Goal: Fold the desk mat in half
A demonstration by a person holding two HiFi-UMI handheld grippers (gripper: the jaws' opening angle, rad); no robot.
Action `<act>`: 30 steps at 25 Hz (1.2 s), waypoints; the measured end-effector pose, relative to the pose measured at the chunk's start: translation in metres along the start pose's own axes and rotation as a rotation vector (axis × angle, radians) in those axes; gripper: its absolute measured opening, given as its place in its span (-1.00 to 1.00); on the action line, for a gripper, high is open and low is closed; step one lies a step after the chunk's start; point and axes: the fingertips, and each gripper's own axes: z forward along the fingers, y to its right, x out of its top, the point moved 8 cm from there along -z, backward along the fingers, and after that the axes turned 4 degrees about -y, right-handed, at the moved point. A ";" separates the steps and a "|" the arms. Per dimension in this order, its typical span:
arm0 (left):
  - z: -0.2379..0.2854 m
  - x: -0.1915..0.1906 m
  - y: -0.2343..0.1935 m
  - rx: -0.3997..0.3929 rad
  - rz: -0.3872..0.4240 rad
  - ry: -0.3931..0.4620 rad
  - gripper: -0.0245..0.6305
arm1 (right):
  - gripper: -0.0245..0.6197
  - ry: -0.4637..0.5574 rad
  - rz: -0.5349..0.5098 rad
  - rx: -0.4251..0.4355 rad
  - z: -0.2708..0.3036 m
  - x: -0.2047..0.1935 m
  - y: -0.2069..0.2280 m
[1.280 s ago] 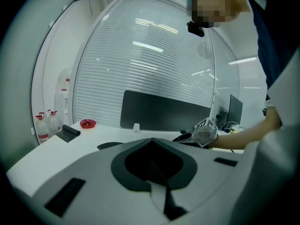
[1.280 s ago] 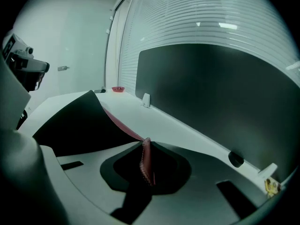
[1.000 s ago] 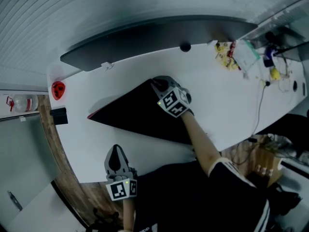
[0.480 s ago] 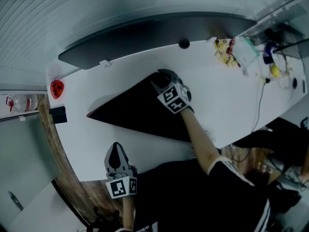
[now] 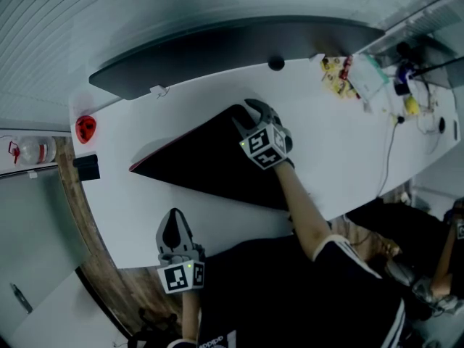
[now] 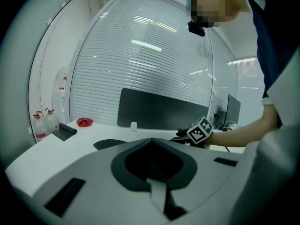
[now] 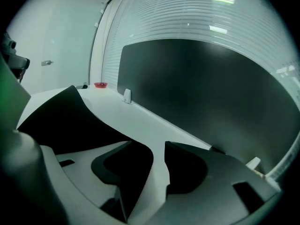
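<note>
The black desk mat (image 5: 210,165) lies folded on the white desk (image 5: 326,143), red underside showing along its left edge. My right gripper (image 5: 248,114) is at the mat's far corner with its jaws opening. In the right gripper view, bare white desk shows in the right gripper's (image 7: 158,149) gap, the mat (image 7: 65,118) lies just to its left, and nothing is pressed between the pads. My left gripper (image 5: 172,225) hovers at the desk's near edge, apart from the mat, tips together and empty. The left gripper view shows the left gripper's (image 6: 152,142) jaws meeting.
A dark partition panel (image 5: 232,49) runs along the desk's far side. A red dish (image 5: 85,127) and a small black object (image 5: 85,167) sit at the left end. Cables and small coloured items (image 5: 362,82) crowd the right end. A bottle (image 5: 32,152) stands off the desk at left.
The right gripper's jaws have spread apart at the mat's far corner, and it has shifted slightly toward the partition. The left gripper has stayed put.
</note>
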 end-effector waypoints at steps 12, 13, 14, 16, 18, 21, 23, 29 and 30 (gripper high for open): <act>-0.003 0.003 0.004 -0.021 0.009 0.021 -0.92 | -0.32 0.069 0.042 -0.017 -0.027 0.019 -0.002; -0.003 0.003 0.004 -0.023 0.010 0.024 -0.92 | -0.32 0.075 0.046 -0.016 -0.028 0.020 -0.003; -0.004 0.003 0.004 -0.024 0.012 0.026 -0.92 | -0.33 0.080 0.051 -0.016 -0.030 0.021 -0.005; -0.006 0.003 0.004 -0.028 0.014 0.030 -0.92 | -0.40 0.093 0.058 -0.022 -0.035 0.023 -0.007; -0.007 0.004 0.005 -0.033 0.017 0.037 -0.92 | -0.48 0.104 0.061 -0.033 -0.040 0.025 -0.007; -0.010 0.005 0.005 -0.041 0.021 0.046 -0.92 | -0.60 0.123 0.065 -0.048 -0.049 0.029 -0.008; -0.012 0.006 0.006 -0.047 0.025 0.053 -0.92 | -0.69 0.135 0.067 -0.057 -0.055 0.032 -0.009; -0.023 0.009 0.008 -0.068 0.033 0.084 -0.92 | -0.87 0.189 0.078 -0.080 -0.082 0.043 -0.014; -0.024 0.009 0.009 -0.073 0.035 0.088 -0.92 | -0.89 0.200 0.081 -0.083 -0.088 0.044 -0.014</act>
